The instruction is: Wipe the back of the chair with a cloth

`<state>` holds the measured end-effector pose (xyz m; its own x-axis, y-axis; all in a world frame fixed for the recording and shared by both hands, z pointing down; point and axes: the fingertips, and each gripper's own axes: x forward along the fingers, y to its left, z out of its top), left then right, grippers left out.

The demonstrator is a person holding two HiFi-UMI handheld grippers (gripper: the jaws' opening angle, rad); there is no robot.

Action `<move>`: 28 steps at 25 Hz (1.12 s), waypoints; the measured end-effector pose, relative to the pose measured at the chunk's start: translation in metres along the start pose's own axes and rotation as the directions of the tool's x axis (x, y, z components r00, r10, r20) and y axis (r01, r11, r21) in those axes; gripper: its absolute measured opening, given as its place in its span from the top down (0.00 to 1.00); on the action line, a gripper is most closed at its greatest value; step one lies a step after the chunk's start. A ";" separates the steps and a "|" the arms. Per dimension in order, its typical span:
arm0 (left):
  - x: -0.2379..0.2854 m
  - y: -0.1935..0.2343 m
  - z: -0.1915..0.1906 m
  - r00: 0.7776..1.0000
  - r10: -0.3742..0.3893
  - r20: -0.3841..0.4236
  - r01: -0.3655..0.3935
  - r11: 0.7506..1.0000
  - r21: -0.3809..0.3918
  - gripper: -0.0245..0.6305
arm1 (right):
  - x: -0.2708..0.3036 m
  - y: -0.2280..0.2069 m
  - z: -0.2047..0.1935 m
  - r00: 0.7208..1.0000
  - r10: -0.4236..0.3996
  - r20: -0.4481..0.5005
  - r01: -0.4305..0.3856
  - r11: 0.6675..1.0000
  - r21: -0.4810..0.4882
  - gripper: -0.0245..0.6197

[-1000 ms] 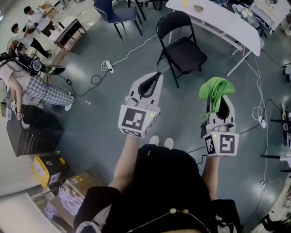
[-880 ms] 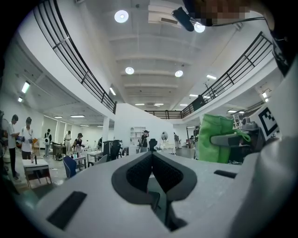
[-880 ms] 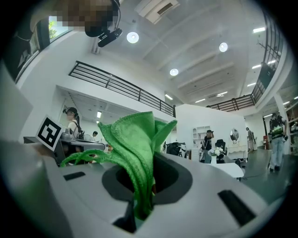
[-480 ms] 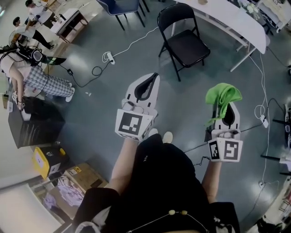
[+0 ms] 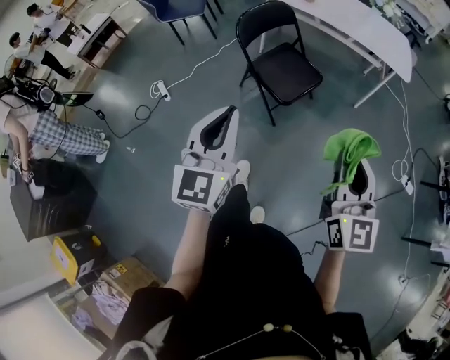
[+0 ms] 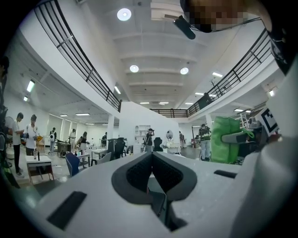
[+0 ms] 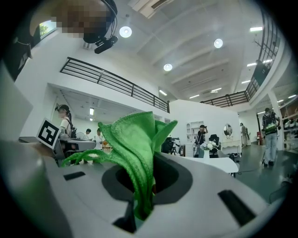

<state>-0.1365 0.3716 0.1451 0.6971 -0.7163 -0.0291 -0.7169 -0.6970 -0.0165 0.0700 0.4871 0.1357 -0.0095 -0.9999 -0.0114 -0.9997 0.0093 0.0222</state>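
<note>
**Cloth Gripped, Chair Ahead**

We held the left gripper (image 5: 225, 116) with its jaws closed together, empty. The black folding chair (image 5: 280, 67) stood well ahead. The right gripper (image 5: 353, 172) pinched the green cloth (image 5: 350, 146). We judged the cloth soft, light and floppy, and best gripped at a bunched fold.

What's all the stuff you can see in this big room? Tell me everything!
black metal folding chair: one, black, on the floor ahead of the grippers
long white table: one, white, behind the folding chair
blue chair: one, blue, top edge
white power strip: one, white, on the floor left of the folding chair, cable attached
black case: one, black, far left
yellow box: one, yellow, lower left
green cloth: one, green, at the right, pinched between jaws
left gripper: one, white, jaws shut, empty
right gripper: one, white, shut on the green cloth
</note>
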 end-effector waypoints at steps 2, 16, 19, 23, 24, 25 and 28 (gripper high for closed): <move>0.024 0.014 -0.004 1.000 -0.007 0.012 0.007 1.000 -0.011 0.96 | 0.026 -0.003 0.001 1.000 -0.005 0.005 0.005 1.000 -0.014 0.90; 0.158 0.123 0.005 0.998 -0.054 0.040 0.054 0.998 0.016 0.96 | 0.208 0.012 0.017 0.999 0.037 0.037 -0.036 0.998 -0.045 0.90; 0.176 0.139 0.007 0.998 -0.052 0.046 0.051 0.999 0.015 0.96 | 0.231 0.014 0.017 0.998 0.052 0.033 -0.051 0.998 -0.046 0.90; 0.202 0.151 0.002 0.997 -0.058 0.046 0.059 0.998 -0.017 0.96 | 0.259 0.008 0.014 0.997 0.068 0.022 -0.067 0.996 -0.055 0.90; 0.207 0.152 0.001 0.997 -0.059 0.048 0.060 0.998 -0.023 0.96 | 0.265 0.005 0.013 0.997 0.071 0.022 -0.070 0.996 -0.056 0.90; 0.212 0.152 0.000 0.997 -0.059 0.050 0.060 0.998 -0.028 0.96 | 0.271 0.002 0.012 0.997 0.075 0.021 -0.073 0.996 -0.057 0.90; 0.228 0.153 -0.001 0.996 -0.059 0.059 0.062 0.997 -0.036 0.96 | 0.291 -0.009 0.006 0.995 0.094 0.014 -0.093 0.994 -0.060 0.90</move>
<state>-0.0872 0.1022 0.1371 0.7367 -0.6706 -0.0871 -0.6719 -0.7405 0.0178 0.0763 0.1961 0.1263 -0.1042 -0.9943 -0.0230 -0.9913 0.1020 0.0828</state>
